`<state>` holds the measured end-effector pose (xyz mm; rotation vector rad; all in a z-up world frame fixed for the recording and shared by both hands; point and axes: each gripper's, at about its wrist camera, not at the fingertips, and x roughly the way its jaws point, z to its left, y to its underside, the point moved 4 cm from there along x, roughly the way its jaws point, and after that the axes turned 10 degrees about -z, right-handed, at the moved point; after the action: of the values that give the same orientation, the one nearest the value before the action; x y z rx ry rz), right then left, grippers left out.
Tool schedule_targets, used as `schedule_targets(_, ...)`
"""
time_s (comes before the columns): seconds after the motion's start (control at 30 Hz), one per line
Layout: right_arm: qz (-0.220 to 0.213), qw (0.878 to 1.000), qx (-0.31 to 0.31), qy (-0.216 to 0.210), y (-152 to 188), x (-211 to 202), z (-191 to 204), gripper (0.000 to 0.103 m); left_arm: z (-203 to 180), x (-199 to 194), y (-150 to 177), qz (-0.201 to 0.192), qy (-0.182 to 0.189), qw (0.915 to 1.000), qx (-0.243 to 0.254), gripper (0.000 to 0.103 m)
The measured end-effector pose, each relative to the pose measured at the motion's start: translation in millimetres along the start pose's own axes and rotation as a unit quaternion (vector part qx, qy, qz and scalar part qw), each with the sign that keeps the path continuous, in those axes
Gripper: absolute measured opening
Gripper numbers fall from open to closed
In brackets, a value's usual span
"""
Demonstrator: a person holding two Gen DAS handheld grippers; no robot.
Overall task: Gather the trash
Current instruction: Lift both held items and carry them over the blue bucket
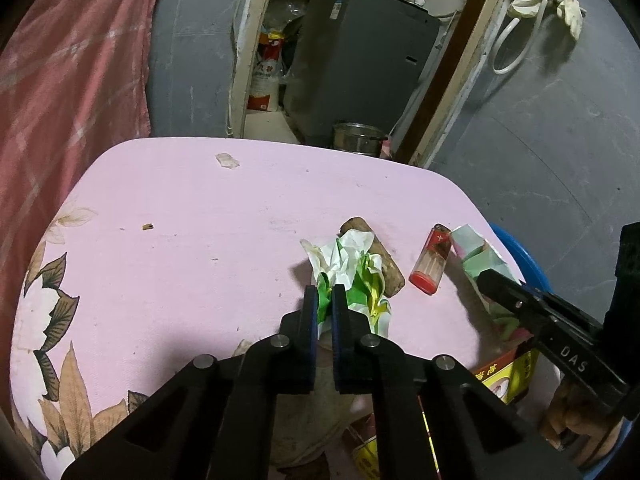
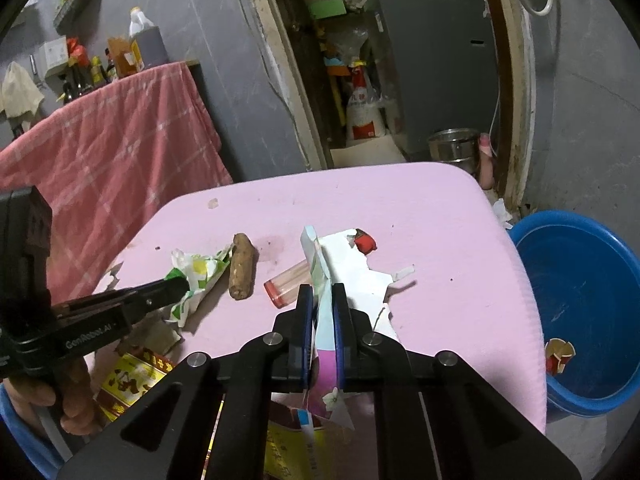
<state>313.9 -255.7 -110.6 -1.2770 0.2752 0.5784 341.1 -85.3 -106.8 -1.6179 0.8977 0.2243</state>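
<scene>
Both grippers are clamping trash for the blue plastic basin point(image 2: 580, 312): the left gripper point(image 1: 325, 296) is pinching a crumpled green-and-white wrapper point(image 1: 352, 276), while the right gripper point(image 2: 322, 296) is gripping a torn pale-green-and-white paper carton point(image 2: 352, 264).

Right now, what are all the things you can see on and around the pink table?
crumpled wrapper: 1, white, green and yellow, mid table, pinched
torn carton: 1, white and pale green, table's right side, pinched
brown root: 1, brown, lying beside the wrapper
lighter: 1, red, lying between root and carton
table: 1, pink, flowered
basin: 1, blue, floor at right, holds a scrap
metal pot: 1, silver, doorway floor
left hand-held gripper: 1, black
right hand-held gripper: 1, black
</scene>
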Motion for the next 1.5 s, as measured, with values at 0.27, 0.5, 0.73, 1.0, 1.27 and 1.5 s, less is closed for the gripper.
schedule_targets(0.27, -0.043, 0.999, 0.001, -0.003, -11.0, -15.9, -2.5, 0.007, 3.4, -21.7, -10.9, -0.049, -0.011, 0.9986, -0.019, 0.003)
schedule_targets(0.5, -0.109, 0.994, -0.013, 0.006, -32.3, -41.1, -2.1, 0.007, -18.9, -47.7, -33.0, -0.116, -0.014, 0.9931, -0.004, 0.003)
schedule_targets(0.73, -0.179, 0.983, -0.035, 0.036, -56.7, -81.7, -9.7, 0.007, -71.9, -62.4, -50.3, -0.181, 0.007, 0.9833, 0.016, 0.003)
schedule_targets(1.0, -0.240, 0.965, -0.056, 0.092, -75.3, -131.6, -43.8, 0.007, -149.1, -57.7, -58.6, -0.240, 0.048, 0.9682, 0.051, 0.003)
schedule_targets(1.27, -0.265, 0.952, -0.051, 0.145, -77.3, -161.6, -106.7, 0.007, -232.9, -16.5, -53.1, -0.240, 0.097, 0.9634, 0.069, 0.003)
schedule_targets(1.5, -0.252, 0.950, -0.028, 0.181, -60.0, -162.9, -169.8, 0.007, -281.7, 38.2, -40.5, -0.184, 0.107, 0.9747, 0.068, 0.003)
